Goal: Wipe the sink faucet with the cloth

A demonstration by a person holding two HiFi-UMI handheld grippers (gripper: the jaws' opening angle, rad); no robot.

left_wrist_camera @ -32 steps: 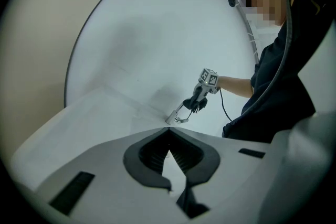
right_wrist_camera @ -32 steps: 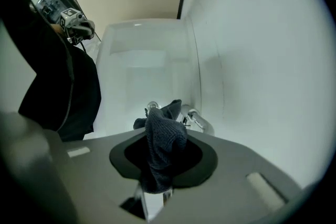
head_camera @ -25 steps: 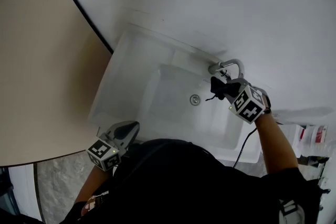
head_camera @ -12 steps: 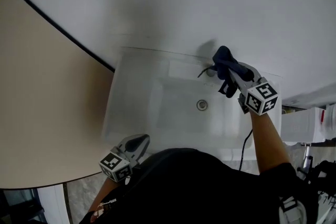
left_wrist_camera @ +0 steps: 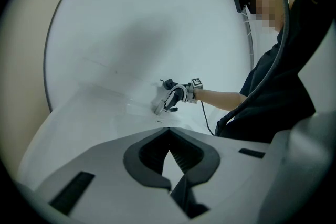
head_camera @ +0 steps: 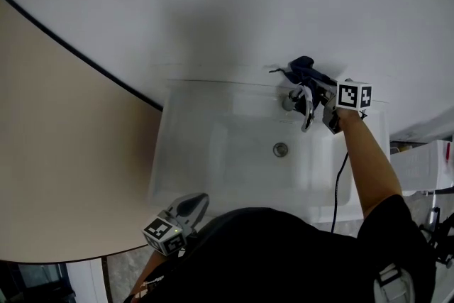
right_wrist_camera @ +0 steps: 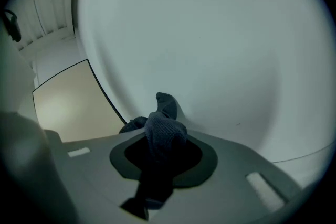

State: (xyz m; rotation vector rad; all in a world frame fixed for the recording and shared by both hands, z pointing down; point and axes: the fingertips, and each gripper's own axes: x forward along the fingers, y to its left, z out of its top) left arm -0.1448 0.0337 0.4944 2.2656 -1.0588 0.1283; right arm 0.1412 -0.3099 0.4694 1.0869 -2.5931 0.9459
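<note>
Resting pressed together and empty by my body, my left gripper offers no backup. Out at the back of the sink, my right gripper pinches the cloth just behind the faucet — little cloth protrudes, so bare jaw could scrape chrome, or the wad could snag and pull free.

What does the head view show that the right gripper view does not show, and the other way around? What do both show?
Only the head view: the sink, its drain, the chrome faucet, and the left tongs near the person's body. Only the right gripper view: the right tongs from close up, jaws shut on the cloth. Both: that cloth, the white wall, the beige panel.
</note>
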